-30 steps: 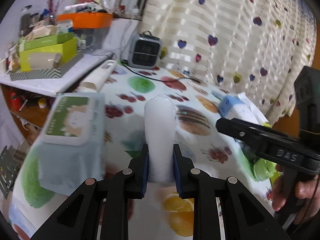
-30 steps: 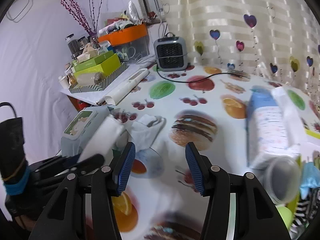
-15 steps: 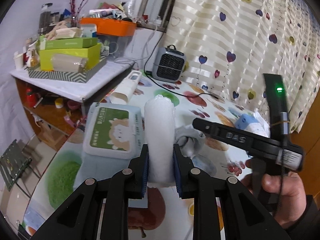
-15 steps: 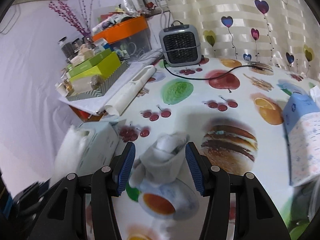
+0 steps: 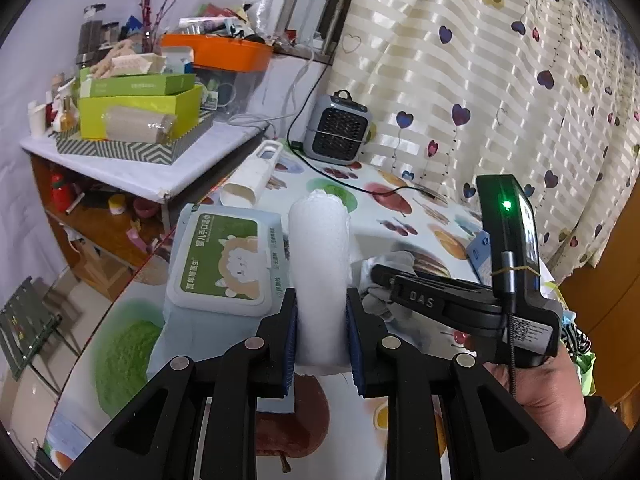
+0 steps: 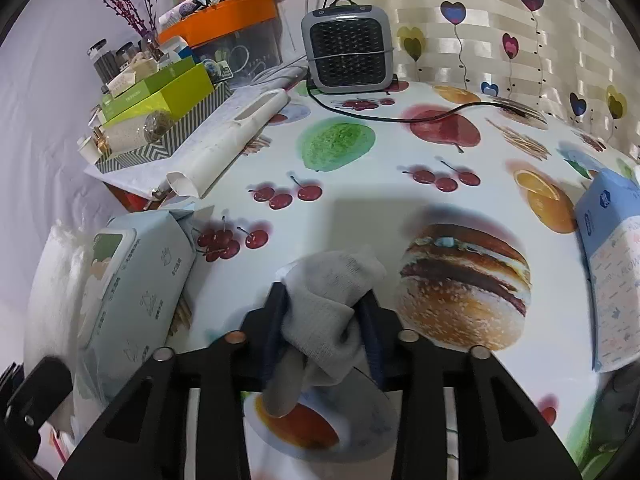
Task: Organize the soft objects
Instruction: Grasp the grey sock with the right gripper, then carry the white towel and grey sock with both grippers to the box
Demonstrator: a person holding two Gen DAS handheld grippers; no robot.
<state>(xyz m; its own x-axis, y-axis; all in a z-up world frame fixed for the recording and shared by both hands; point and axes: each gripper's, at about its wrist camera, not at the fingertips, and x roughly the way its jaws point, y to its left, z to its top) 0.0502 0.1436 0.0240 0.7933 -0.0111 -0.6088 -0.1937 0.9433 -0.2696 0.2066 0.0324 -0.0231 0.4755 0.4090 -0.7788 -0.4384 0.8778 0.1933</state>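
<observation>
My left gripper (image 5: 321, 312) is shut on a rolled white towel (image 5: 319, 264) and holds it upright above the fruit-print tablecloth. The towel also shows at the left edge of the right wrist view (image 6: 52, 292). My right gripper (image 6: 325, 316) is shut on a bundled grey and white sock (image 6: 330, 304) low over the table. In the left wrist view the right gripper (image 5: 404, 300) sits just right of the towel, with the sock (image 5: 384, 268) at its tip.
A pale blue wet-wipes pack (image 5: 224, 264) with a green label lies left of the towel, also seen in the right wrist view (image 6: 132, 280). A grey heater (image 6: 346, 54) and its cable stand at the back. A blue tissue pack (image 6: 612, 264) lies right. A cluttered shelf (image 5: 132, 128) stands left.
My right gripper moved forward over the sock and closed on it. My left gripper kept hold of the towel and swung left toward the wipes pack.
</observation>
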